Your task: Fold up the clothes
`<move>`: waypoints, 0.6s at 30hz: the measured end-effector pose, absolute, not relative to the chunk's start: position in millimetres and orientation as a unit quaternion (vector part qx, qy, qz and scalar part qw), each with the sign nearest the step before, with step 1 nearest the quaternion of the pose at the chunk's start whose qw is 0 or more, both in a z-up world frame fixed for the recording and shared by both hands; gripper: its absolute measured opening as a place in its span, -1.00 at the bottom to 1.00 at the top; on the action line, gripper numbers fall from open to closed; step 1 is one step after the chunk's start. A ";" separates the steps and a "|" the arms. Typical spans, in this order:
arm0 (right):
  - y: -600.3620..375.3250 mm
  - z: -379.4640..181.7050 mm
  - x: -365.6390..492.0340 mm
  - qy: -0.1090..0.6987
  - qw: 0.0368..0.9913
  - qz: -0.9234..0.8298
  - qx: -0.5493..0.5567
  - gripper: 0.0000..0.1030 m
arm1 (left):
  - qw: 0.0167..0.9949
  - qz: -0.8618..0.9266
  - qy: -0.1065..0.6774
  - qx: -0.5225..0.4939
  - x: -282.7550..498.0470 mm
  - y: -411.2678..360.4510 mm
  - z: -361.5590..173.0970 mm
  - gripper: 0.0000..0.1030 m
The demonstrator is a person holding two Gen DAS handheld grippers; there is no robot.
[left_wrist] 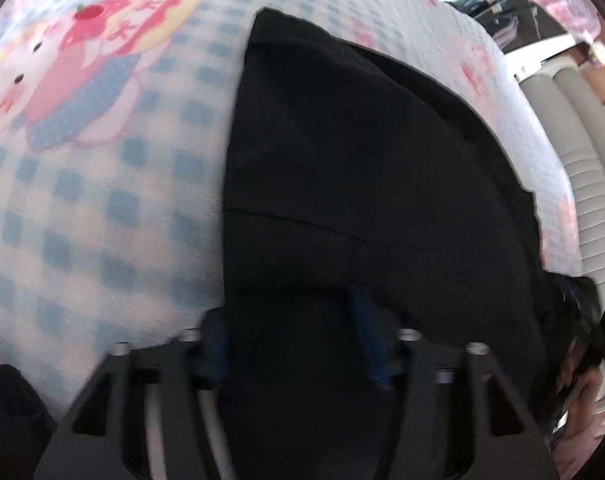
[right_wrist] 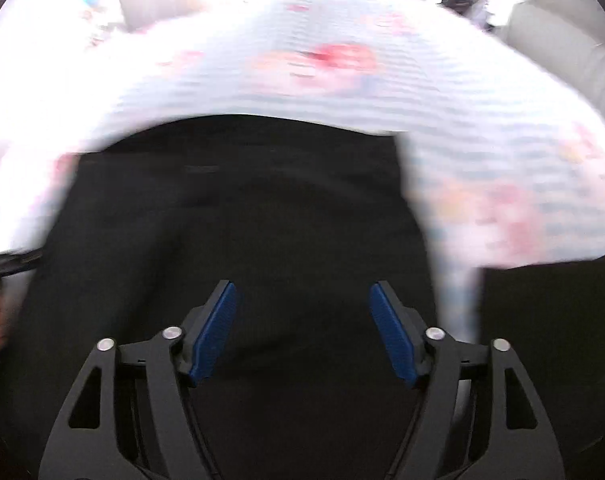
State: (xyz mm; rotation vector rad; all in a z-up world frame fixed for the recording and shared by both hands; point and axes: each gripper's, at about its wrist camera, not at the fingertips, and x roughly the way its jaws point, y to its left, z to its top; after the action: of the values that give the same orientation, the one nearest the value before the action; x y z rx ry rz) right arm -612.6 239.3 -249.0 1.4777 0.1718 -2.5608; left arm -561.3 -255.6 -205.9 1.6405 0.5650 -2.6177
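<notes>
Black garment (left_wrist: 362,168) lies flat on the checked cartoon cloth (left_wrist: 102,200). Left gripper (left_wrist: 294,332) and right gripper (right_wrist: 302,332): jaws apart, holding nothing. You should pinch one edge layer only, lift low, fold evenly

Surface (left_wrist: 102,208): covered by a blue-checked cartoon-print cloth.
Lying on it: a black garment (left_wrist: 342,168), spread flat.

Both pictures are round and bent at the edges, with dark corners. The right wrist picture is very smeared, and bright light at the top washes it white. The left wrist picture is softer and blurry. The black cloth (left_wrist: 342,168) shows almost no detail.
</notes>
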 end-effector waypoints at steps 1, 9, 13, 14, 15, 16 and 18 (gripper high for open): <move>249.4 -258.6 -624.4 0.059 0.073 -0.855 0.509 0.41 | -0.003 -0.834 0.172 0.524 -563.2 -252.4 -207.9 -0.58; 276.7 -280.0 -664.4 0.149 0.021 -0.834 0.531 0.08 | 0.084 -0.841 0.027 0.533 -596.3 -265.4 -169.7 -0.74; 279.8 -247.2 -685.2 0.105 0.058 -0.862 0.493 0.51 | -0.078 -0.881 -0.006 0.466 -633.6 -167.3 -131.1 0.26; 280.5 -239.5 -690.5 0.093 0.068 -0.868 0.483 0.53 | -0.118 -0.885 -0.019 0.450 -644.4 -138.9 -124.9 0.31; 280.5 -241.5 -697.4 0.080 0.082 -0.865 0.489 0.54 | -0.155 -0.884 -0.028 0.440 -657.9 -108.8 -128.4 0.32; 281.4 -248.1 -705.9 0.061 0.099 -0.856 0.503 0.54 | -0.186 -0.881 -0.036 0.433 -672.3 -80.4 -132.8 0.32; 282.5 -268.2 -720.2 0.031 0.116 -0.835 0.536 0.53 | -0.202 -0.865 -0.056 0.455 -701.5 -37.5 -147.7 0.32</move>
State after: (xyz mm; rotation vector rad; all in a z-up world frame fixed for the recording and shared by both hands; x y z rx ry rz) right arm -720.2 282.5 -268.2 1.5704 0.0911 -2.4469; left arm -701.5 -37.5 -147.7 1.6488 -0.2023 -3.1360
